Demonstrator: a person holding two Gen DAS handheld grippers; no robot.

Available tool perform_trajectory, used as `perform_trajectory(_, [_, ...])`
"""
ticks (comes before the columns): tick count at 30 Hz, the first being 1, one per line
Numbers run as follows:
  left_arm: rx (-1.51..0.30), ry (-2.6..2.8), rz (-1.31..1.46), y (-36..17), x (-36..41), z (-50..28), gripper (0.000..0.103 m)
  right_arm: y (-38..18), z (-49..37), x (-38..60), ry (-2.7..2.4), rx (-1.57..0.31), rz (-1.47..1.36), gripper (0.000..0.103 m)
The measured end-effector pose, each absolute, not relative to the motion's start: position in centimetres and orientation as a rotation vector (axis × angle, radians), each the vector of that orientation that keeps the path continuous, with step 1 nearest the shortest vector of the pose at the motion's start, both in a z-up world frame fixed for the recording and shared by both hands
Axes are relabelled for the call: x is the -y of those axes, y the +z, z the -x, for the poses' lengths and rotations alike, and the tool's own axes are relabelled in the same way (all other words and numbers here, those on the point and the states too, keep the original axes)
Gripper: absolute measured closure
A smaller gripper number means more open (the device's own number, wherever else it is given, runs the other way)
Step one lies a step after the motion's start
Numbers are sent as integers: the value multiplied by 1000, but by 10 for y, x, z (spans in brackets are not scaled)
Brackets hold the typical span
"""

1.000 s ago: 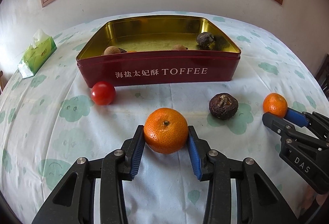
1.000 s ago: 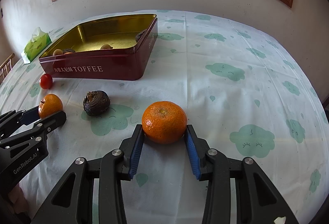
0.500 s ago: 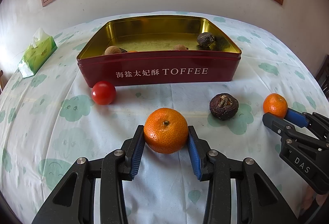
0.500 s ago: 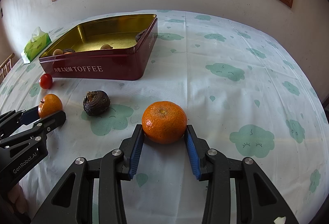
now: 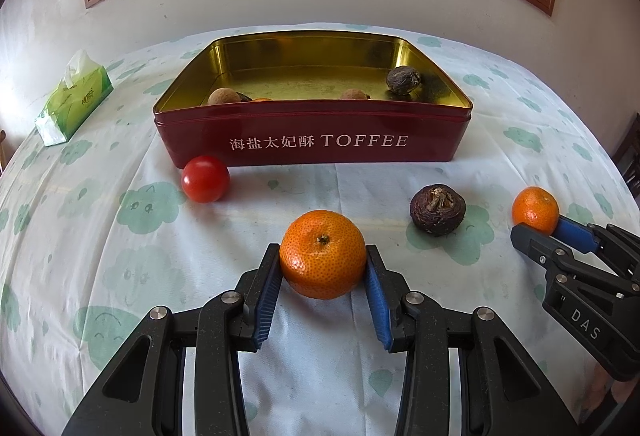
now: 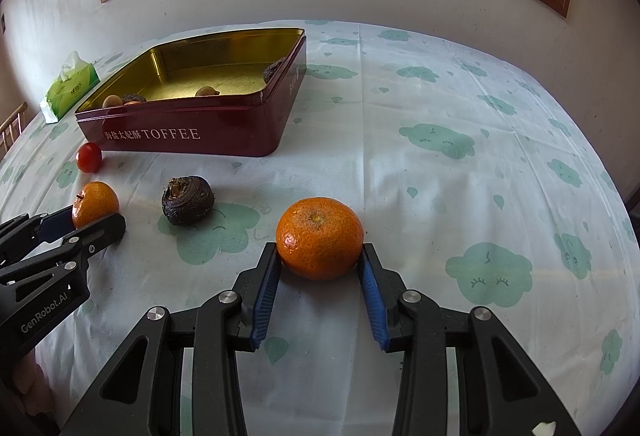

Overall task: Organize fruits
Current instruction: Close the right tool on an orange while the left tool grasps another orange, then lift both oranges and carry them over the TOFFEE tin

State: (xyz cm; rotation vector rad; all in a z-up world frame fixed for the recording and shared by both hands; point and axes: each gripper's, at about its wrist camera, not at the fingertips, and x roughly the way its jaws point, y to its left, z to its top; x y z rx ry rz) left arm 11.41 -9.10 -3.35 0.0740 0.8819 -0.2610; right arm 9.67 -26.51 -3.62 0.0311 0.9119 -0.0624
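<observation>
Mandarins are sitting between both my pairs of jaws: my left gripper (image 5: pixel 323 272) is clamping one mandarin (image 5: pixel 322 254), my right gripper (image 6: pixel 319 268) another (image 6: pixel 320 237). I am lifting each straight up, squeezing gently, toward the tin (image 5: pixel 312 143) ahead.

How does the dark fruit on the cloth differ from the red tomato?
The dark fruit is brown-purple, wrinkled and rough, with a dried stem stub on top; the tomato is bright red, smooth and glossy. The tomato sits close to the tin; the dark fruit lies apart from it. Both rest loose on the cloth.
</observation>
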Motion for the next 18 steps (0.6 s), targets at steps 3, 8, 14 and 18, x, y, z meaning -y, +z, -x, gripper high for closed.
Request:
perform_trajectory(3, [-883, -260, -75, -34, 91, -114, 62, -36, -97, 265, -64, -912, -34, 66])
perform_trajectory(8, [-883, -260, -72, -34, 92, -115, 62, -35, -97, 266, -63, -919, -42, 67])
perform_trajectory(14, [-883, -272, -83, -33, 92, -113, 62, -33, -95, 267, -58, -924, -67, 67])
perform_trajectory(18, [-891, -278, -75, -33, 89, -113, 62, -30, -95, 266, -57, -919, -75, 67])
